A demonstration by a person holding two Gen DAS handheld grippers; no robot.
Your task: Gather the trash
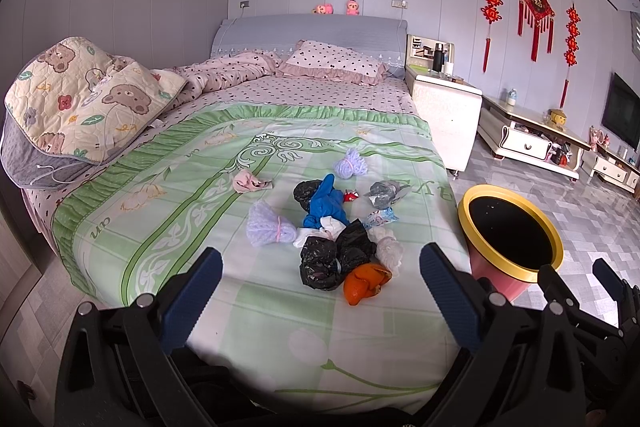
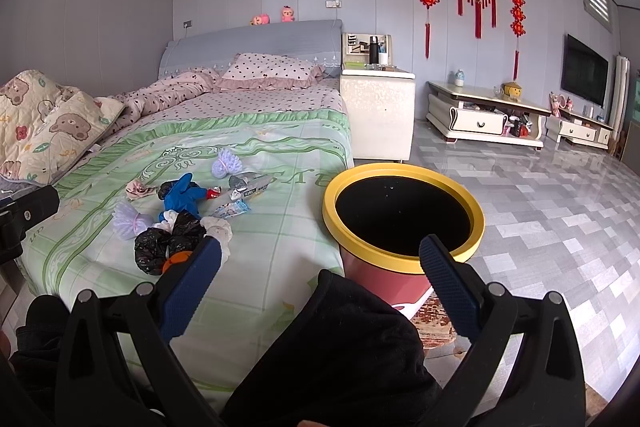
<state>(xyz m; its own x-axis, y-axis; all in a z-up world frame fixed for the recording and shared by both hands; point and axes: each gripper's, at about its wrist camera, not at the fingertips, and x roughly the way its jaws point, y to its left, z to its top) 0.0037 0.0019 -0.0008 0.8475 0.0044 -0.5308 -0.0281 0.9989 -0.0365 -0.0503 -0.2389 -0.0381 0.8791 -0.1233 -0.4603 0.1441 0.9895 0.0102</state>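
Note:
A heap of trash lies on the green bedspread [image 1: 168, 235]: black plastic bags [image 1: 332, 259], an orange peel [image 1: 364, 285], a blue glove [image 1: 326, 203], lilac mesh puffs [image 1: 266, 227], a white net [image 1: 390, 247], a grey wrapper [image 1: 384, 193] and a pink scrap [image 1: 250, 182]. A pink bin with a yellow rim [image 1: 512, 239] stands beside the bed; it also shows in the right wrist view [image 2: 404, 215]. My left gripper [image 1: 320, 291] is open and empty, just short of the heap. My right gripper [image 2: 320, 275] is open and empty, in front of the bin.
A folded bear-print quilt [image 1: 80, 99] lies at the bed's left edge. A white nightstand [image 1: 444, 107] stands beside the headboard. Low TV cabinets [image 2: 488, 115] line the right wall. Grey tiled floor [image 2: 540, 219] stretches right of the bin. A dark-clothed knee [image 2: 340, 347] sits below the right gripper.

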